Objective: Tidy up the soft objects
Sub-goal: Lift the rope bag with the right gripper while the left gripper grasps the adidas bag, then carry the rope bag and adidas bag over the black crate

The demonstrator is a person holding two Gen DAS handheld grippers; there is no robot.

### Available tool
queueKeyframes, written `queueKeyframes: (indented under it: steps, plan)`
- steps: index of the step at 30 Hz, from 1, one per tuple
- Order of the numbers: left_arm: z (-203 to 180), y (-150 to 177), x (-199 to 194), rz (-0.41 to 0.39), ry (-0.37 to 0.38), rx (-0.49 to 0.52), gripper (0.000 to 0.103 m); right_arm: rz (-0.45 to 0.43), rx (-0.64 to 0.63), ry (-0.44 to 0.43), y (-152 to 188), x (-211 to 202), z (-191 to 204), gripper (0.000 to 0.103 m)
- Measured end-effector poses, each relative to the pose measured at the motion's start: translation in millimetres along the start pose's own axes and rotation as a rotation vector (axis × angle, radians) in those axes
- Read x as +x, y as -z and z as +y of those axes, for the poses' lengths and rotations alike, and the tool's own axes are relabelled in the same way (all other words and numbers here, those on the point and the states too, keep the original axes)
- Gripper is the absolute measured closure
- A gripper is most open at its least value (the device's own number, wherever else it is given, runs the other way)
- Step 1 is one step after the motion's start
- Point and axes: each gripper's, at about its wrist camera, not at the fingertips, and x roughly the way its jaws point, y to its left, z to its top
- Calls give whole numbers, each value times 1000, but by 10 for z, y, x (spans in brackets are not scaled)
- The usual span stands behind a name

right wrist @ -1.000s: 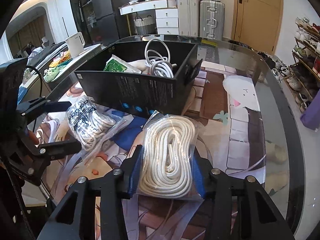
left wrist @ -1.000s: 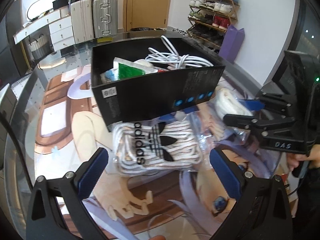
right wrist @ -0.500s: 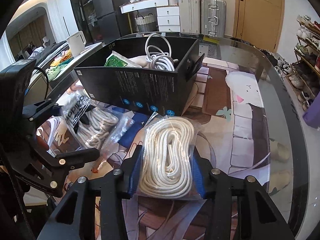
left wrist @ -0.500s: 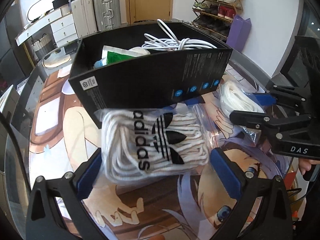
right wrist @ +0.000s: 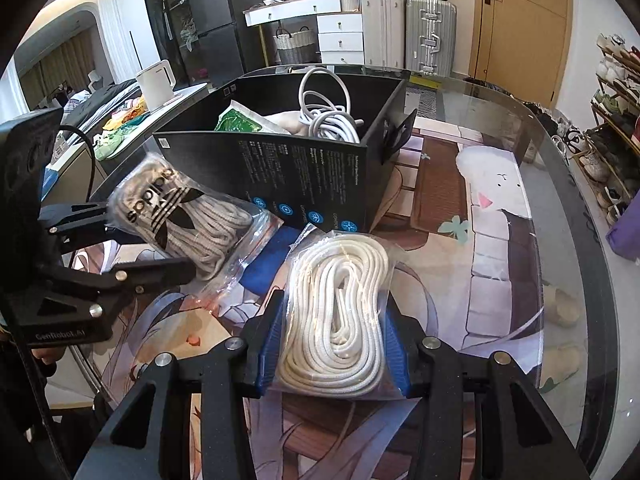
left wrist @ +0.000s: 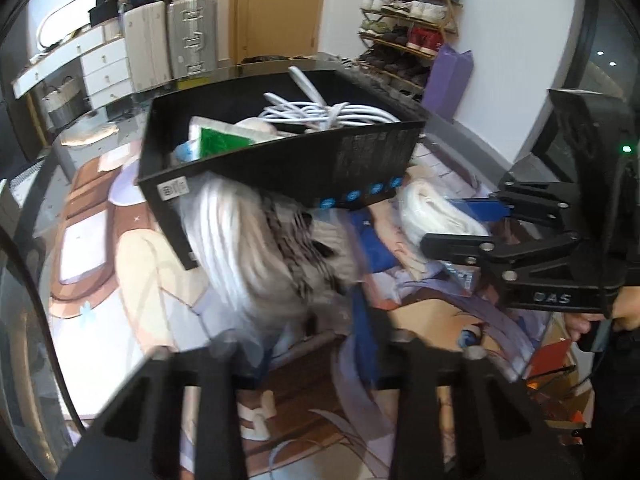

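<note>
My left gripper (left wrist: 308, 344) is shut on a clear bag of striped laces with a black Adidas logo (right wrist: 180, 216) and holds it lifted in front of the black box (right wrist: 304, 176); the bag is blurred in the left wrist view (left wrist: 272, 256). My right gripper (right wrist: 334, 344) is shut on a clear bag of white rope (right wrist: 340, 312) resting on the printed mat (right wrist: 496, 216). The black box (left wrist: 280, 164) holds a white cable coil (right wrist: 328, 116), a green packet (right wrist: 236, 122) and other soft items.
A blue flat piece (right wrist: 264, 264) lies on the mat between the two bags. The glass table edge (right wrist: 580, 208) curves on the right. A white kettle (right wrist: 156, 84) stands on a counter at the left. Suitcases (right wrist: 408, 28) and a shoe rack (left wrist: 408, 28) stand behind.
My left gripper has closed on the Adidas lace bag and lifted it toward the box's near wall. The right gripper still grips the white rope bag in place.
</note>
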Motion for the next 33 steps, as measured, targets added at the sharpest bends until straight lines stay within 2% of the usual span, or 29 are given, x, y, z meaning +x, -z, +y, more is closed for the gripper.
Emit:
queueKeyframes:
  steps: [7, 8, 10, 11, 15, 17, 18, 19, 21, 25, 33]
  plan:
    - [31, -11, -57, -20, 14, -17, 77, -6, -5, -2, -6, -16, 14, 58]
    - [46, -16, -72, -25, 14, -24, 75, -6, -5, -3, -10, -13, 14, 58]
    - [96, -41, -100, -42, 5, -51, 63, -6, -4, -3, -8, -13, 12, 58]
    - [133, -52, -127, -51, 13, -70, 60, -5, -4, -4, -7, -11, 10, 58]
    - [231, -52, -206, -86, 38, -109, 58, -6, -5, -4, -4, -17, 11, 58]
    - [284, -48, -218, -96, 49, -123, 60, -7, -5, -4, -4, -19, 13, 58]
    - [292, -47, -212, -96, 54, -129, 72, -7, -6, -4, -5, -19, 18, 58]
    - [308, -44, -213, -94, 61, -130, 77, -8, -7, -4, -5, -19, 21, 58]
    - [318, -56, -217, -93, 68, -130, 80, -8, -7, -5, -5, -19, 21, 58]
    - [261, -67, -268, -109, 76, -106, 84, -14, -12, -7, -9, -38, 31, 58]
    - [216, -100, -409, -147, 90, -83, 85, -49, -22, -13, -37, -142, 54, 58]
